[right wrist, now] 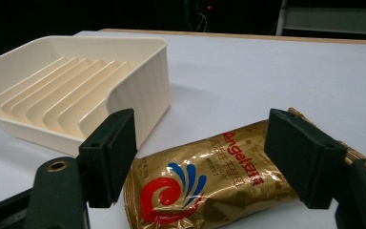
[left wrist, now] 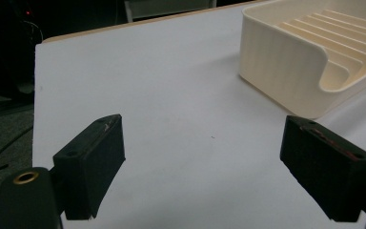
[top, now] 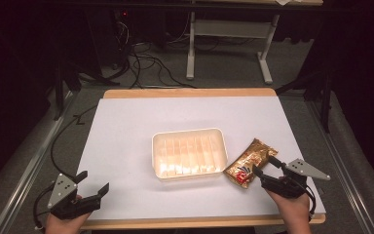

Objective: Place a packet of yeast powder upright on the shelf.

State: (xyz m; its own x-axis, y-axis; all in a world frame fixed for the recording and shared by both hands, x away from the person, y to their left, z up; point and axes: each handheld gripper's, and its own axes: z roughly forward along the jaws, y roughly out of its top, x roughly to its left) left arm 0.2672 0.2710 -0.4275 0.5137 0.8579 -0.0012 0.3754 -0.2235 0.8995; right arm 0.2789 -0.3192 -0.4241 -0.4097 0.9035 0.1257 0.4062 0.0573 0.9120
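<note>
Right gripper (right wrist: 200,157) jaws wide apart, straddling the gold packet (right wrist: 209,186) without squeezing; tray (right wrist: 138,90) just beyond. Left gripper (left wrist: 205,167) open over bare table (left wrist: 162,86).

It looked like a lab: dark room, cables (top: 146,63) strewn across grey carpet (top: 224,68), a white-topped table (top: 126,126), bench legs (top: 191,48) behind.

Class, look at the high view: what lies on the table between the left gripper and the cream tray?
Nothing: between the left gripper and the cream tray runs only bare white tabletop, as the high view and left gripper view show.
</note>
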